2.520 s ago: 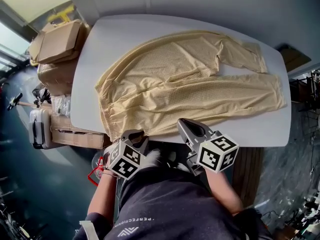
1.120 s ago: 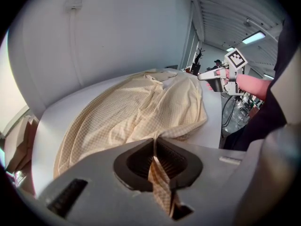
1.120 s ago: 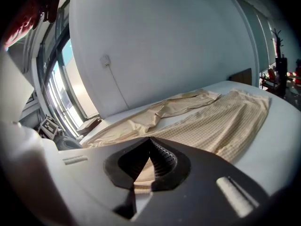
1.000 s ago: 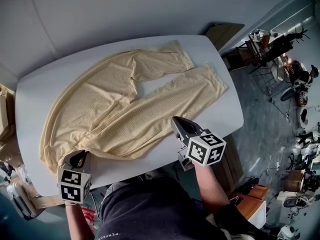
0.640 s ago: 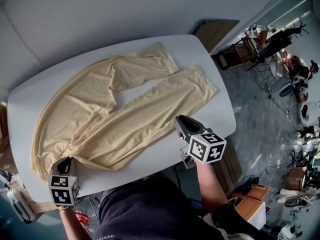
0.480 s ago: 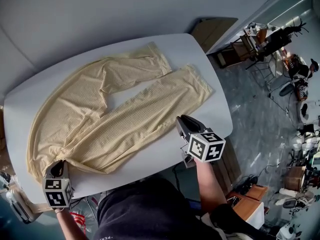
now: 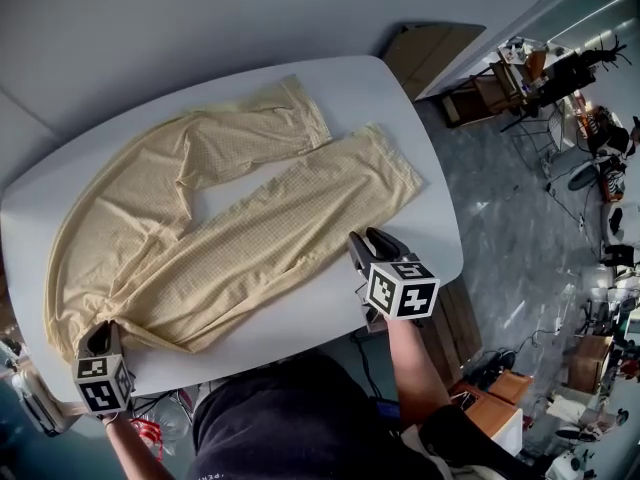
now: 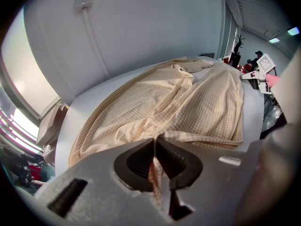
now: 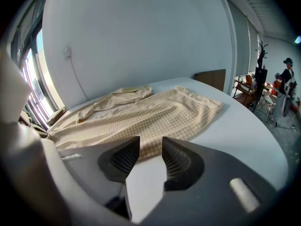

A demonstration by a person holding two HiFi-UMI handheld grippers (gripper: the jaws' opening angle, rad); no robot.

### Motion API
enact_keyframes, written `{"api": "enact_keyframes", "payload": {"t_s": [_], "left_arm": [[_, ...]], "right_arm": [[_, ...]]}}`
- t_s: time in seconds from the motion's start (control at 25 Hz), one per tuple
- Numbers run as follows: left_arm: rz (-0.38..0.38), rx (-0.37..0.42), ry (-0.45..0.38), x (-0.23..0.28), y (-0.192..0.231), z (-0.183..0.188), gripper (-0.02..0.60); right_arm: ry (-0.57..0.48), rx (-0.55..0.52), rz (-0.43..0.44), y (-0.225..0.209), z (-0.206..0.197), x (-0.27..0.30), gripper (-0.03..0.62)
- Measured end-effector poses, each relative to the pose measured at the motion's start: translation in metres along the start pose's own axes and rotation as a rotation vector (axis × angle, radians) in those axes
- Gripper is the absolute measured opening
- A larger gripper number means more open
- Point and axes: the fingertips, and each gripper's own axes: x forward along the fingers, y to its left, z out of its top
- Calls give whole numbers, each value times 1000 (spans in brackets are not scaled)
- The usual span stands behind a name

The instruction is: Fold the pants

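Observation:
Pale yellow checked pants (image 7: pixel 220 223) lie spread on the white table (image 7: pixel 420 238), waistband at the left, both legs reaching toward the far right. My left gripper (image 7: pixel 103 340) is at the waistband's near corner, shut on a pinch of the fabric (image 8: pixel 155 142); cloth runs between its pads. My right gripper (image 7: pixel 362 240) hovers above the bare table beside the near leg's lower edge (image 9: pixel 155 145). Its jaws have just been opening and stand apart with nothing between them (image 9: pixel 146 157).
The table's rounded near edge (image 7: pixel 300 343) lies just in front of both grippers. Cardboard boxes (image 8: pixel 49 126) stand off the table's left end. A brown board (image 7: pixel 435 53) leans beyond the far right corner, and cluttered furniture (image 7: pixel 560 78) fills the floor to the right.
The right gripper moved forward toward the near pant leg and its jaws came apart. The left gripper stayed clamped on the waistband corner while the view swung so the pants shifted left and up.

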Motion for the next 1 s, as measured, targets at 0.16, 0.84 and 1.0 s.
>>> {"api": "enact_keyframes", "payload": {"t_s": [0.16, 0.84, 1.0], "left_arm": [[16, -2, 22, 1, 0, 0, 23], [94, -64, 25, -9, 4, -1, 23], [127, -106, -12, -24, 4, -5, 23]], "right_arm": [[31, -34, 1, 4, -5, 7, 133], [-57, 18, 123, 14, 26, -4, 8], [-122, 63, 209, 26, 52, -8, 8]]}}
